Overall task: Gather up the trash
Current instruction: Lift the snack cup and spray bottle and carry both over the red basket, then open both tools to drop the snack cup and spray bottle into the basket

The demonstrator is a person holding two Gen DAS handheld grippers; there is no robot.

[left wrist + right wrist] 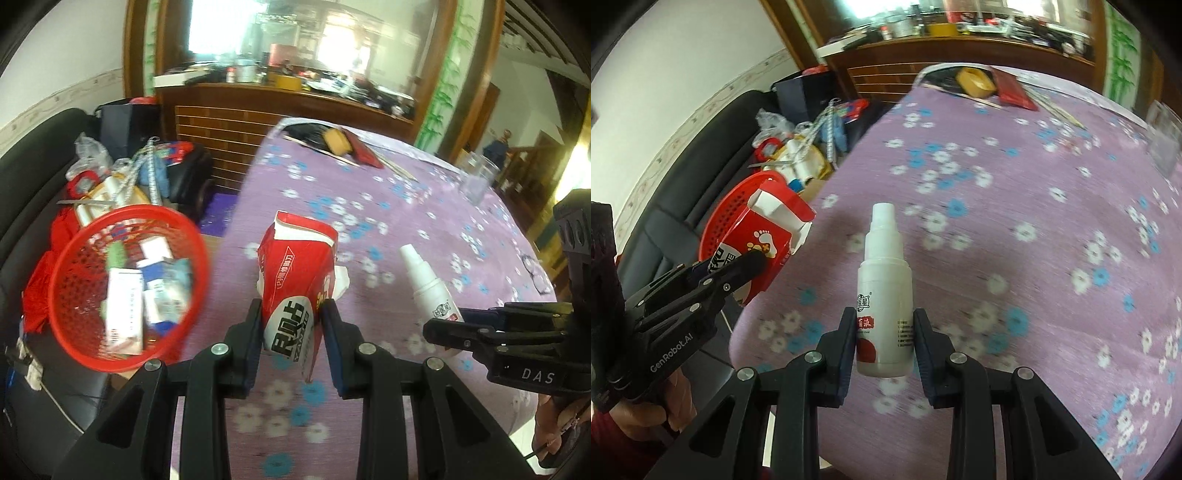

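Left gripper (291,325) clamps a crushed red carton (295,273); only its view shows packets inside the red basket (74,332) at nine o'clock. Right gripper (884,332) clamps a white spray bottle (884,291).

Home living rm: sofa (33,192), floral-cloth table (406,206), wood sideboard (258,110).

We see a glossy red cardboard box (291,280), a smooth white plastic bottle (884,295), a perforated red plastic basket (125,288) beside the matt flowered tablecloth (406,229).
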